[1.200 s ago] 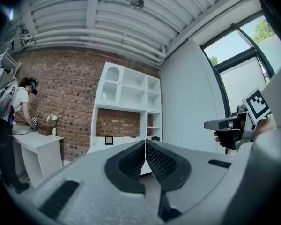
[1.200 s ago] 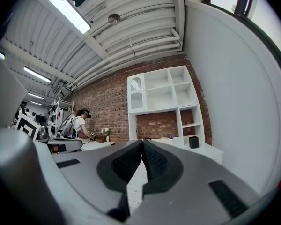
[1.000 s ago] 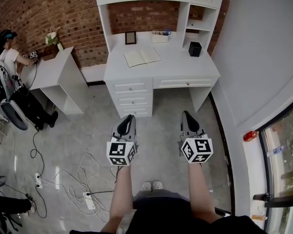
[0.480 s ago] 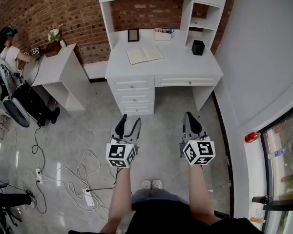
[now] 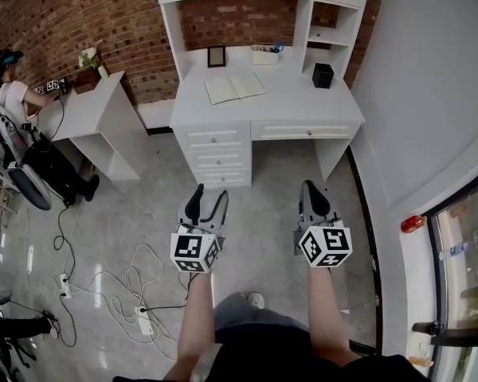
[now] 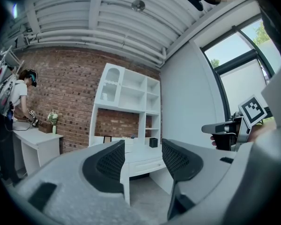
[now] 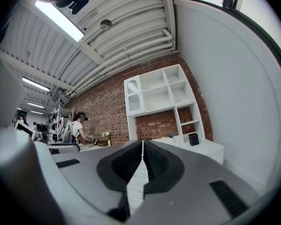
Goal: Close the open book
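White worktop (image 5: 283, 103), drawers below, hutch above, set against the brick wall. On it:
- open book (image 5: 233, 89), flat, left of centre
- dark frame (image 5: 216, 56), upright at the back
- white tray (image 5: 264, 56), right of the frame
- black box (image 5: 322, 76), near the right end

Smaller worktop (image 5: 80, 116) at left: plant (image 5: 86, 57). Floor (image 5: 263, 173): loose cables (image 5: 111, 281), power strip (image 5: 146, 327).

I see a white wooden desk with a shelved hutch (image 5: 295, 102) backed against a red brick wall (image 5: 88, 14). Left of the desk stands a smaller white side table (image 5: 84, 118). In front of the desk is glossy grey floor (image 5: 151, 205). To its right are a plain white wall (image 5: 418, 70) and a dark-framed window (image 5: 466, 237).
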`<act>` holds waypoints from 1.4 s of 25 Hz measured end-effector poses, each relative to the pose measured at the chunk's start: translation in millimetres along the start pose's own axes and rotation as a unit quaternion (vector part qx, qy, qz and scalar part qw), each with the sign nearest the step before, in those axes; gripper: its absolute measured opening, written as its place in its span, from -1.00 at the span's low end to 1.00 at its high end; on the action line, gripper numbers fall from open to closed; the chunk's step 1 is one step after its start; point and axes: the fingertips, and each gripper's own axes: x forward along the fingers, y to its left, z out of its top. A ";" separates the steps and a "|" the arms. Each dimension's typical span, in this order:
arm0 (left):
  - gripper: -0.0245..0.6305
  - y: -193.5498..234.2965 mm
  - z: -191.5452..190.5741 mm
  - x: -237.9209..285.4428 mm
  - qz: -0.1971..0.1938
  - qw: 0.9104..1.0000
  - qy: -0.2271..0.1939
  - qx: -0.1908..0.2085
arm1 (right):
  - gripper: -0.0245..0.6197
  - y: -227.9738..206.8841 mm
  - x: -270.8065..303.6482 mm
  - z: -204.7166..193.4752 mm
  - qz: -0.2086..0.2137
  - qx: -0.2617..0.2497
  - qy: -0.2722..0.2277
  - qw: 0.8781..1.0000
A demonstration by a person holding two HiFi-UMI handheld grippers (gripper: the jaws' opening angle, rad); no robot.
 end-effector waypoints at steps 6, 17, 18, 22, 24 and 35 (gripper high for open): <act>-0.26 -2.3 9.1 9.0 0.000 1.000 -0.015 -0.004 | -0.93 -10.2 3.9 10.7 -0.002 -0.002 -0.011 1.000; -0.26 25.5 23.6 79.5 -0.007 0.999 -0.046 0.000 | -0.93 -38.9 70.2 25.9 -0.006 -0.016 -0.035 0.999; -0.26 30.7 24.9 89.9 -0.006 0.999 -0.049 0.000 | -0.93 -41.9 81.4 26.4 -0.004 -0.019 -0.036 0.999; -0.26 51.8 25.7 143.3 -0.008 0.998 -0.056 -0.002 | -0.93 -59.2 133.4 24.5 0.000 -0.027 -0.034 0.999; -0.26 66.2 24.4 174.4 -0.010 0.998 -0.055 -0.004 | -0.93 -69.0 164.7 22.2 -0.001 -0.027 -0.032 0.999; -0.26 153.2 9.4 361.2 -0.014 1.000 -0.020 -0.013 | -0.93 -133.1 359.3 2.6 -0.017 -0.014 0.006 1.000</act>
